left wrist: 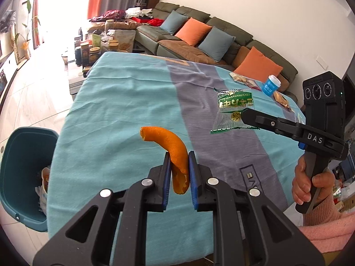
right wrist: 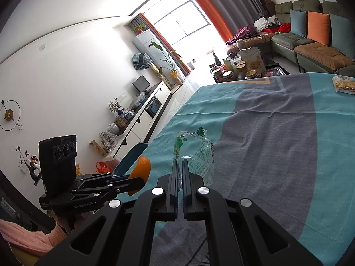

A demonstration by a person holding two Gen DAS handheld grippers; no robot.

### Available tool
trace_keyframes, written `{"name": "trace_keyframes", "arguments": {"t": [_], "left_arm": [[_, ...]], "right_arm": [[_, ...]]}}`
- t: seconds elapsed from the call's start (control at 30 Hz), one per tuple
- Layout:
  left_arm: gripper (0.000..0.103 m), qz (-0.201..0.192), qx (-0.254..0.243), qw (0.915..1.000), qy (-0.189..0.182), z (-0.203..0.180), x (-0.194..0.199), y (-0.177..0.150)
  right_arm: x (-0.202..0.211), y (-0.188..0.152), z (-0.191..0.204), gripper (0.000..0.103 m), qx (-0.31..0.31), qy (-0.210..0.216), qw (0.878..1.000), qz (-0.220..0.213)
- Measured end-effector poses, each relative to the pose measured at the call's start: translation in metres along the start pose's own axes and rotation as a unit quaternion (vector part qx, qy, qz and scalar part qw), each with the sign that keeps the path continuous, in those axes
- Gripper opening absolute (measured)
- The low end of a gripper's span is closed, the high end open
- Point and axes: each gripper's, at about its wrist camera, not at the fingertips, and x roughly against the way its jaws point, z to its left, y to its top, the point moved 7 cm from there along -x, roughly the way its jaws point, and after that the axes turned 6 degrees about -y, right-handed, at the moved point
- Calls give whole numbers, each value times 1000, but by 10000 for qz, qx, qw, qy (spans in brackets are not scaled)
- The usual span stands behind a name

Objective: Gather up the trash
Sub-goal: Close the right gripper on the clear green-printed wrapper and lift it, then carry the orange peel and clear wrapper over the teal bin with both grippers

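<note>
Tongs update: my left tongs (left wrist: 179, 166) are clamped on a curved orange peel (left wrist: 170, 150), my right tongs (right wrist: 180, 166) pinched tight on a clear green-printed wrapper (right wrist: 200, 153), both held above the tabletop (left wrist: 124, 102). Teal bin (left wrist: 20, 173) sits just off its edge.

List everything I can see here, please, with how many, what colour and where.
orange peel: one, orange, clamped in left tool
snack wrapper: one, green and clear, clamped in right tool
trash bin: one, teal, on floor beside table
tablecloth: one, teal and grey, covering table
small tub: one, blue with white lid, far table edge
cracker packet: one, clear, on cloth
sofa: one, grey-green, by wall
cushions: four seen, two orange, two blue, on sofa
left tool: black, blue pads
right tool: black
hand: one, pink sleeve, gripping right tool's handle
</note>
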Motion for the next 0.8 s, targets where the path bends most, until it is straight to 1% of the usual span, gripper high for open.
{"name": "trace_keyframes", "arguments": {"t": [0.4, 0.8], "left_arm": [[16, -126, 190, 9995, 229, 30, 24, -7], [16, -280, 361, 9977, 510, 54, 42, -6]], "right_arm": [[-32, -5, 38, 2, 239, 354, 9986, 312], [-52, -6, 68, 2, 400, 550, 9964, 499]]}}
